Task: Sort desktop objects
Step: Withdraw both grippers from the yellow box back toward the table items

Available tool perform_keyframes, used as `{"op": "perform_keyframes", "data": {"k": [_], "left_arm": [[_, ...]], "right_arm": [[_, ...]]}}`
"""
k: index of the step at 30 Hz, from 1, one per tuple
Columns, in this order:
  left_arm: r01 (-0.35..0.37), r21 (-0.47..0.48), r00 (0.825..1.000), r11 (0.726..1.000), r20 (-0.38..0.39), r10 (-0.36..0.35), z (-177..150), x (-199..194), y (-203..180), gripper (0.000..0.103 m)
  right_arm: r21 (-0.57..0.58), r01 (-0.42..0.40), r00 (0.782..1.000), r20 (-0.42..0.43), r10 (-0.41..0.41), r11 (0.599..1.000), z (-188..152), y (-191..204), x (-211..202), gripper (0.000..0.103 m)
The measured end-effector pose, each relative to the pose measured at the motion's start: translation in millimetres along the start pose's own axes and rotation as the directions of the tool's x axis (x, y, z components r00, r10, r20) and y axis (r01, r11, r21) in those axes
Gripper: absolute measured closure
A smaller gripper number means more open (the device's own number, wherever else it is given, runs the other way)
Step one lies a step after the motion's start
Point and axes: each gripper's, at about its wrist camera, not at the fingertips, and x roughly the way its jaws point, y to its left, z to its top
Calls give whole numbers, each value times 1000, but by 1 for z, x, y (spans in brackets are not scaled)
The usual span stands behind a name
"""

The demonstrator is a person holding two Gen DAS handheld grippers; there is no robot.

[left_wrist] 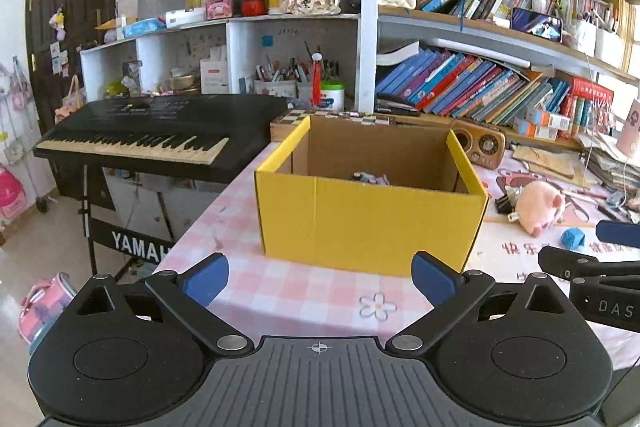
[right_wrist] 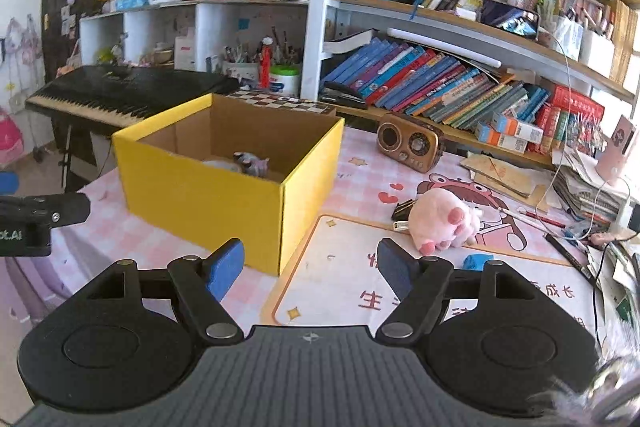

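Your left gripper (left_wrist: 320, 281) hangs over the near edge of the desk (left_wrist: 248, 227), its blue pads spread wide with nothing between them. Directly ahead of it stands the yellow box (left_wrist: 368, 223), open at the top, resting on the pink checked cloth (left_wrist: 304, 291). Your right gripper (right_wrist: 310, 269) is also spread wide and holds nothing; it points at the near right corner of the box (right_wrist: 208, 203), above the printed mat (right_wrist: 344, 279). Inside the box, a small grey-and-purple toy (right_wrist: 252, 163) lies on the floor toward the far side, beside a pale item that cannot be identified. To the right of the box, on the mat, the pink plush (right_wrist: 448, 223) lies on its side with a black clip (right_wrist: 402, 211) touching its left end. A small blue object (right_wrist: 476, 261) sits just near the plush, close to your right gripper's right finger. A brown radio (right_wrist: 412, 143) stands farther back, right of the box. A black pen (right_wrist: 568, 255) lies near the right edge among cables. A keyboard (left_wrist: 160, 131) stands off the desk's far left, and bookshelves (left_wrist: 480, 87) run behind.
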Motion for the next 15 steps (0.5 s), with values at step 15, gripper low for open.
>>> {"op": "perform_keyframes", "data": {"k": [15], "left_arm": [[63,74,997,995,-41,-60,-23,-16,-14,3]], "right_arm": [[-35,-39,996,-75,37,999,-29,20,-21,27]]}}
